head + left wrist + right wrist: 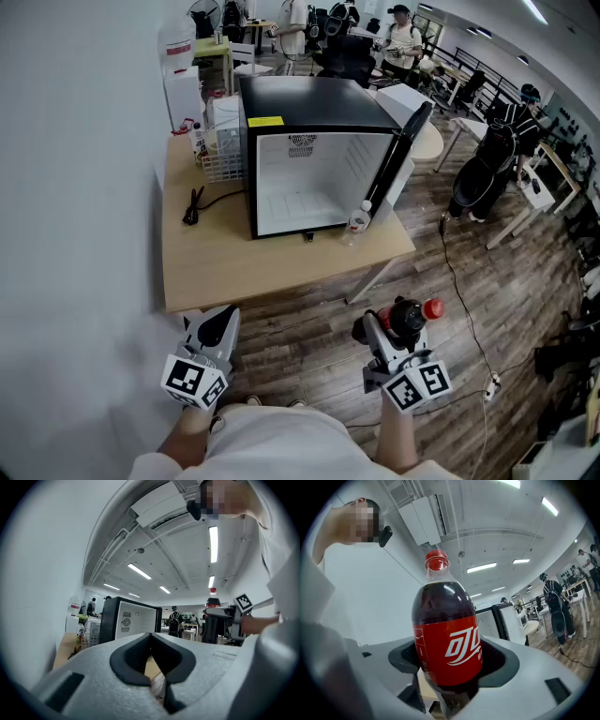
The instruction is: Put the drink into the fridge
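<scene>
Right gripper (449,665): jaws clamped on the cola bottle (447,639), pads pressing its lower body below the red label. The bottle stands upright between the jaws, with dark drink inside and a red cap on top.

Left gripper (151,656): jaws together, nothing between the pads; only a strip of table and floor shows through the hollow behind them.

Head view: both grippers are held low over the wooden floor (309,328), in front of the table (244,267) and apart from each other. The cola bottle is in the right gripper, well apart from the fridge.

Fridge (314,103): small, black, standing on the table. Its door (405,141) is swung open to the right, and the white interior looks bare.

A small clear bottle (359,217) stands on the table just beside the fridge's front right corner. A white wire basket (222,159) touches the fridge's left side, and a black cable (194,204) lies on the table left of it.

People stand in the background.
</scene>
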The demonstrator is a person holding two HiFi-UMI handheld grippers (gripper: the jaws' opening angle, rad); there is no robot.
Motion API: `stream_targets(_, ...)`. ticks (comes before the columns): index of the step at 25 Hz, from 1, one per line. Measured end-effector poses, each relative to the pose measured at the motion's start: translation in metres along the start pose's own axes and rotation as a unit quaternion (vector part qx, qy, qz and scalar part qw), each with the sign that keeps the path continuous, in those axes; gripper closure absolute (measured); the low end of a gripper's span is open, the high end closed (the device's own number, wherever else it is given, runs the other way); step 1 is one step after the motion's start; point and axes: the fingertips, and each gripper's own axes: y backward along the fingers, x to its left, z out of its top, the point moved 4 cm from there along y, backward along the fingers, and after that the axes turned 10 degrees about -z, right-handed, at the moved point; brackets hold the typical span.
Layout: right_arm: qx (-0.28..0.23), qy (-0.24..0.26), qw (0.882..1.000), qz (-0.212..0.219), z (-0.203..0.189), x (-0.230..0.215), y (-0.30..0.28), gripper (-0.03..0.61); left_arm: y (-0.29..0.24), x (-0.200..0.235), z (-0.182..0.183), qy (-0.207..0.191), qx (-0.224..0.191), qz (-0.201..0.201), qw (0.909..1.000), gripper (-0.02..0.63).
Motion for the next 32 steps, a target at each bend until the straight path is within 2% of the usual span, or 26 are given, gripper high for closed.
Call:
stream_targets(9, 0.004, 0.006, 1.0, 0.005, -0.004, -0.009, -0.001, 0.244, -0.007, -0.008, -0.002, 0.002, 0.004, 0.003, 1.0, 0.598)
stream_targets(19, 0.006, -0.007, 0.999, 0.036, -0.008, -0.023, 0.011, 0.244, -0.015, -0.034, -0.011, 0.001, 0.013, 0.009, 0.9999, 0.598)
stream_targets(26, 0.027, -0.03, 0.998, 0.043, -0.028, -0.034, 0.019, 0.245, -0.01, -0.051, -0.035, 0.017, 0.052, 0.011, 0.9985, 0.599)
stream_targets(32, 0.048, -0.033, 0.998, 0.037, -0.04, -0.045, -0.003, 0.245, -0.054, -0.031, -0.036, 0.02, 0.047, -0.012, 0.9986, 0.599)
